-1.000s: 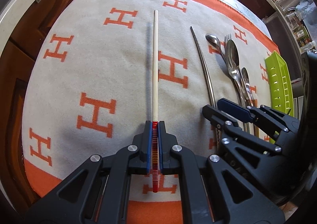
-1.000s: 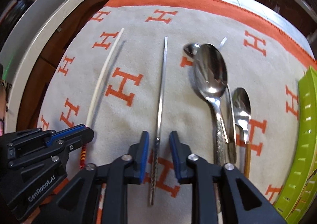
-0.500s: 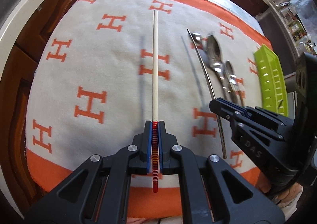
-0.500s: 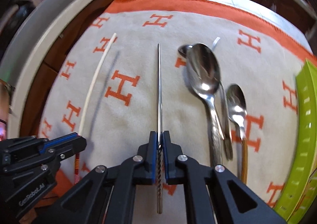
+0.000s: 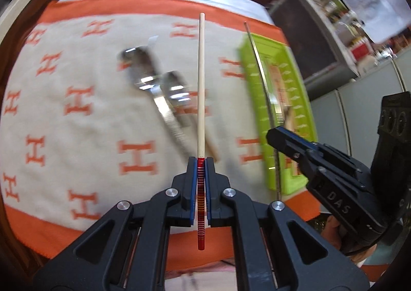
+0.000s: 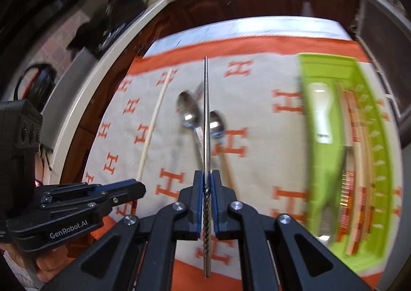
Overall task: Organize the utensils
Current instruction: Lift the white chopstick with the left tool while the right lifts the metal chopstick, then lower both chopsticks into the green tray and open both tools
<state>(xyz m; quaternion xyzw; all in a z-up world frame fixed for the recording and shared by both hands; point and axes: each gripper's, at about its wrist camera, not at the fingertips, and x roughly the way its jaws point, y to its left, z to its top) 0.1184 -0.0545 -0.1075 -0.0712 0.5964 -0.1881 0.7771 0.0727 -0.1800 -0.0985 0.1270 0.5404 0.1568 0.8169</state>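
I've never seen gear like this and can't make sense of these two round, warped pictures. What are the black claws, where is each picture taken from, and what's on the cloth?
There is no robot: a person holds a two-finger gripper in each hand, each with a fisheye camera looking along its fingers. That explains the round, bent pictures.

In the left camera's picture, the left gripper is shut on a pale wooden chopstick with a red striped end. In the right camera's picture, the right gripper is shut on a metal chopstick with a twisted handle. Each gripper also shows at the other picture's edge.

Below lies a cream cloth with orange H marks. Metal spoons rest on it, beside a green tray already holding some utensils.
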